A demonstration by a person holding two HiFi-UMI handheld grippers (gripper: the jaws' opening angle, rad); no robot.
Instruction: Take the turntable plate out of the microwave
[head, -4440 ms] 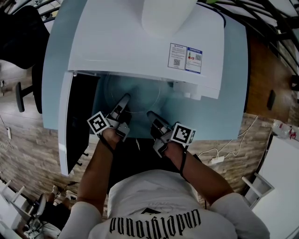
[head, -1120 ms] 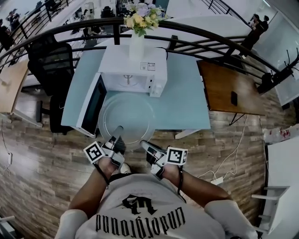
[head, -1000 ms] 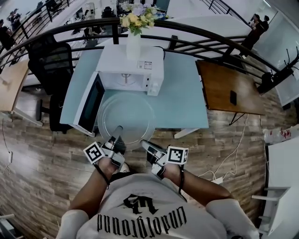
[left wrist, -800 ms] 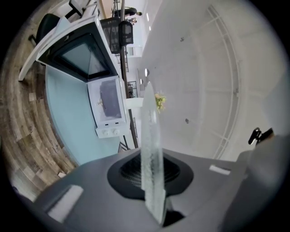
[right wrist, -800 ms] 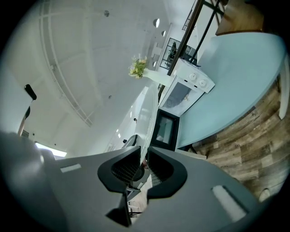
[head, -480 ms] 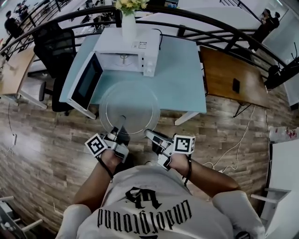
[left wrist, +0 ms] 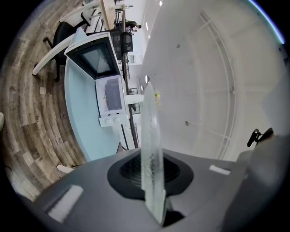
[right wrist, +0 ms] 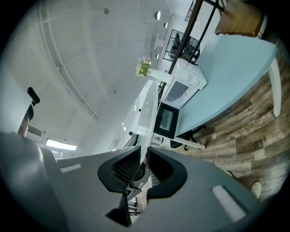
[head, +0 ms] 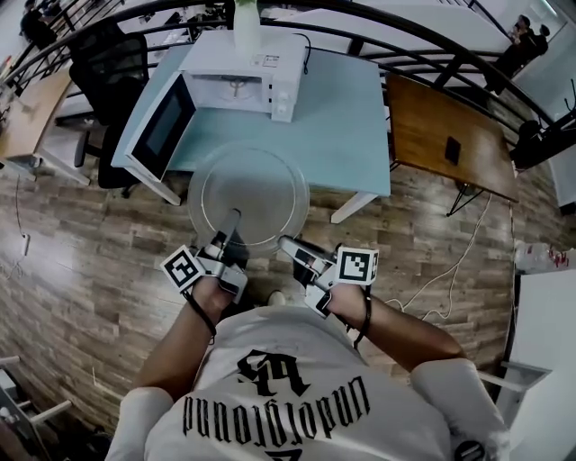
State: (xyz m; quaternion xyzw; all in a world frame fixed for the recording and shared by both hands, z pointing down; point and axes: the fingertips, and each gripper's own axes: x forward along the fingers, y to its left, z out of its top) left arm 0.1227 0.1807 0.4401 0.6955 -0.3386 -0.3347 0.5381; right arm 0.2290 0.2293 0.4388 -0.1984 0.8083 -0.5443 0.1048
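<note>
The clear glass turntable plate (head: 250,191) hangs level in the air, out of the white microwave (head: 241,74), over the table's near edge and the wooden floor. My left gripper (head: 232,219) is shut on its near rim at the left, and my right gripper (head: 286,243) is shut on the near rim at the right. In the left gripper view the plate (left wrist: 151,149) shows edge-on, pinched between the jaws of the left gripper (left wrist: 152,174). The right gripper view shows the plate's thin edge (right wrist: 146,120) between the pads of the right gripper (right wrist: 140,166). The microwave's door (head: 160,128) stands open to the left.
The microwave sits at the back of a light blue table (head: 337,117), with a white vase (head: 245,25) on top of it. A black office chair (head: 106,56) stands at the left, a brown table (head: 445,135) at the right, a dark railing behind. Wooden floor (head: 108,261) lies below.
The plate, earlier inside the microwave, has come out. Over the last second both grippers carried it farther back from the microwave, which now lies farther away and higher in the head view.
</note>
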